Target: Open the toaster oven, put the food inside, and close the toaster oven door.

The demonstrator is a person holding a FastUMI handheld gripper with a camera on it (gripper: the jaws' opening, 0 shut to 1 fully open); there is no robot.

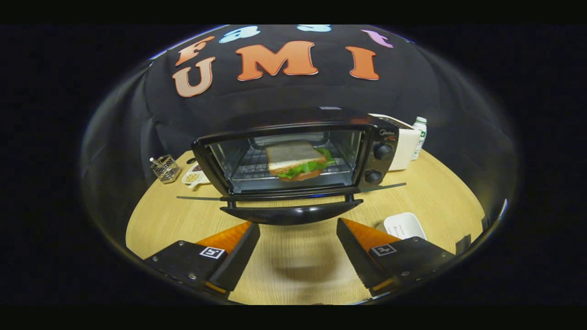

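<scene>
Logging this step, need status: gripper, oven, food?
Gripper open, empty, just short of the door handle. Oven door down, sandwich on the rack inside. Nothing between fingers and handle.

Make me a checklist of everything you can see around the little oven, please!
Surface: round light wooden table.
Job's things: toaster oven with its door folded down open; sandwich already on the rack inside.
Clutter: wire basket and a small dish beside the oven's one side; white box and small bottle on the other side; white tray near one finger.
Grippers: gripper open, holding nothing, fingers apart just short of the door handle.
Cables: nothing seen.
Surroundings: black cloth wall behind the table.
</scene>
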